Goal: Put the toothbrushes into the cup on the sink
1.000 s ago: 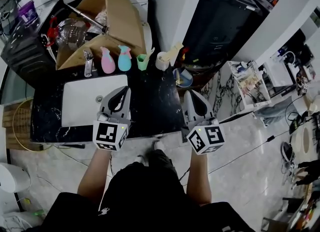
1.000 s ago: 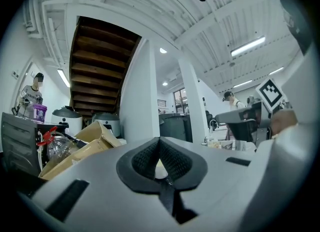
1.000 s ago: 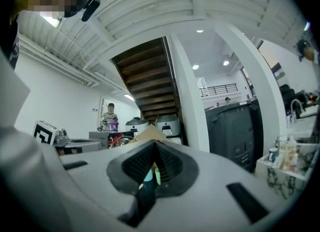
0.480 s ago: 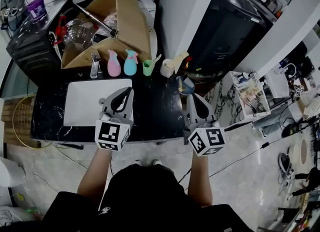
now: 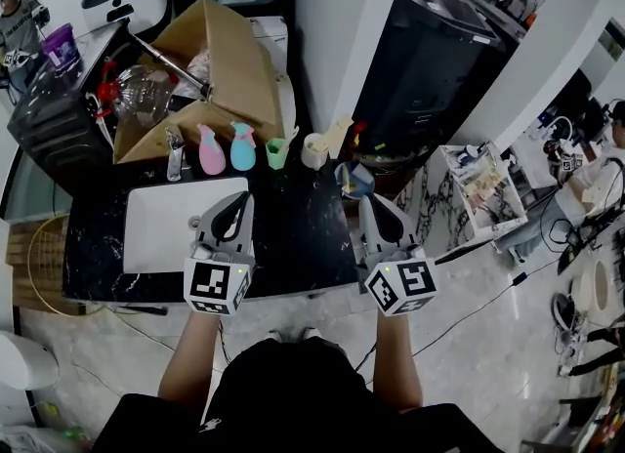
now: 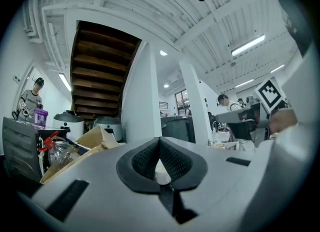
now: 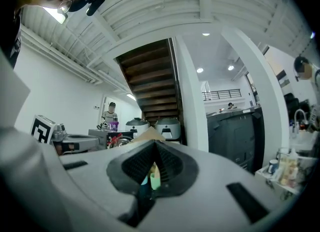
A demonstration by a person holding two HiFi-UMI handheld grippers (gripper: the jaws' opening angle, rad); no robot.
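Black counter, white sink at its left. The left gripper and right gripper hover over the near edge, jaws pressed together, empty. At the back, green cup and white cup each seem to hold a toothbrush; any reach should dodge the spray bottles.

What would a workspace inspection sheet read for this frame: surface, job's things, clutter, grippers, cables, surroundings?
Surface: black marbled counter with a white sink set in it.
Job's things: green cup and white cup behind the sink, a pale handle leaning from each; too small to confirm as toothbrushes.
Clutter: pink bottle, blue bottle, open cardboard box.
Grippers: left gripper and right gripper shut, empty, side by side at the counter's near edge.
Cables: black cable on the floor at right.
Surroundings: black cabinet, cluttered shelves, people in the background.
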